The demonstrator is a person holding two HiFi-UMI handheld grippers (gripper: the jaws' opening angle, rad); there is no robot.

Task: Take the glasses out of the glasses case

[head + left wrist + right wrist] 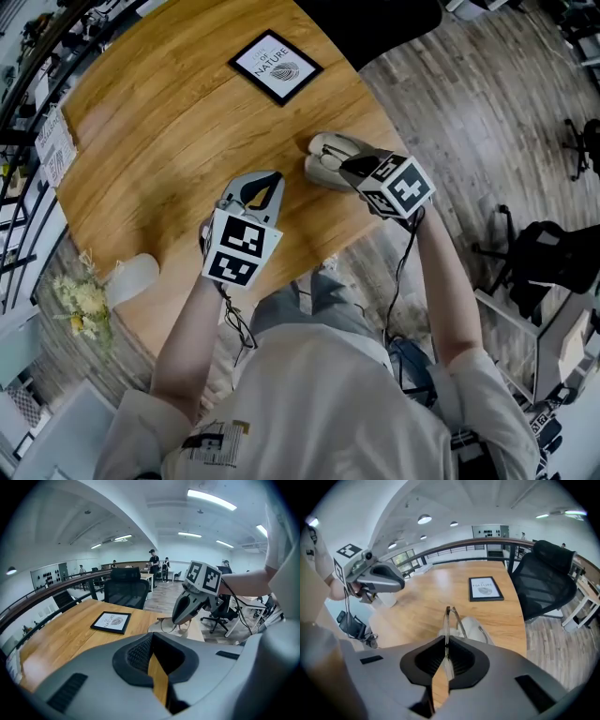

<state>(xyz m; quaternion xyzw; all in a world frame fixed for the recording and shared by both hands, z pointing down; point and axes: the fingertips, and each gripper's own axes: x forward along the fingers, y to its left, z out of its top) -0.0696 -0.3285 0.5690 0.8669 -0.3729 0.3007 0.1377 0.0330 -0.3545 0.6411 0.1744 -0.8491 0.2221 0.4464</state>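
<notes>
My right gripper (446,641) is shut on the thin frame of the glasses (451,617), which stick up past its jaws. It holds them just above the beige glasses case (474,629). The case (326,157) lies on the round wooden table (169,141) near its right edge, with the right gripper (345,170) over it. In the left gripper view the glasses (168,624) hang from the right gripper (180,617), above the case (153,627). My left gripper (268,182) hovers to the left of the case, apart from it. Its jaws (152,645) are together and hold nothing.
A black-framed picture (277,66) lies flat at the far side of the table. A white vase (131,278) with pale flowers (80,305) stands at the near left edge. A black office chair (548,578) stands beyond the table. Wood floor lies to the right.
</notes>
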